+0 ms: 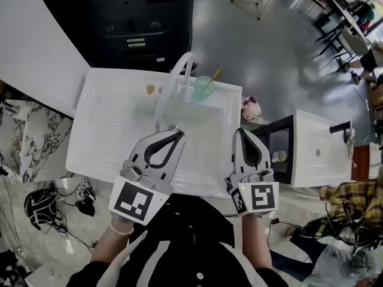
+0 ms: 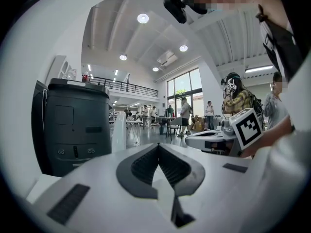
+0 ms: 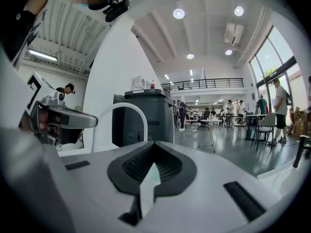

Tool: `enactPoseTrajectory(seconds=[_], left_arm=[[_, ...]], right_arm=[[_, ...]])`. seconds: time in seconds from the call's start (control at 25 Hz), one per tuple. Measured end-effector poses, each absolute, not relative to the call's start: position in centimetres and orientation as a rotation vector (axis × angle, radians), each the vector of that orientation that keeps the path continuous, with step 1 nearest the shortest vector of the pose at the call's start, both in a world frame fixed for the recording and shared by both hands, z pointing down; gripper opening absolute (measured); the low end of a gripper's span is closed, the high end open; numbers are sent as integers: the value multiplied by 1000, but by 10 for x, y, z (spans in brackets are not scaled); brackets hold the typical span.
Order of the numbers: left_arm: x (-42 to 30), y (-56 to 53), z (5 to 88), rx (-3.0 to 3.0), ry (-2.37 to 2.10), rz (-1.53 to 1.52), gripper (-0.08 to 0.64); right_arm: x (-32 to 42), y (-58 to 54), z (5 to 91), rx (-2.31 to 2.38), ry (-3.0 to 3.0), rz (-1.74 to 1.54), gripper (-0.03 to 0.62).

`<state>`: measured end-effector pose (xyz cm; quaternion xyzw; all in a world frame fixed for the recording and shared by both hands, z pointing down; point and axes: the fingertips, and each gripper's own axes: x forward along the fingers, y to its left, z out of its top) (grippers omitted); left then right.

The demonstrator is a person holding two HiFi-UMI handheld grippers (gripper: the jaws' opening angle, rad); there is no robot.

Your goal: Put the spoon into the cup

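**White sink top: spoon in cup, both claws closed and empty**

Glossy grey floor [image 1: 269,52] is seen around a white moulded sink unit [image 1: 108,130], with a dark grey cabinet [image 1: 143,23] behind it and a second white sink unit [image 1: 317,154] off to the right. A white curved tap [image 1: 179,64] arches over the basin. Just beside the tap, on the far rim, a translucent green cup [image 1: 203,88] is stood upright, and a yellow-handled spoon [image 1: 214,75] is leaned inside it, its handle sticking out over the rim. The task is therefore judged complete.

The left gripper [image 1: 175,129] and the right gripper [image 1: 242,130] are held over the near edge of the sink, well apart from the cup. Both pairs of jaws are pressed together with nothing between them, as is confirmed in each gripper view, where the tips meet against an open hall with ceiling lights, tables and distant people. This retracted, near-level pose is probably kept so that the cup is not knocked.

A small yellowish object [image 1: 151,89] lies on the sink top, left of the tap.
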<state>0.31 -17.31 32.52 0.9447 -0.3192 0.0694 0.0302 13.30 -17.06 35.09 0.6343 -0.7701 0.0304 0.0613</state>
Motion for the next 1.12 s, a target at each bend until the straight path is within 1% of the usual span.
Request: enactPoseTrajectory(seconds=[1.12], left_arm=[[-16,-180,329,2874,-1067,228,-2]], right_arm=[[133,-170,338,1923,-2355,69,2]])
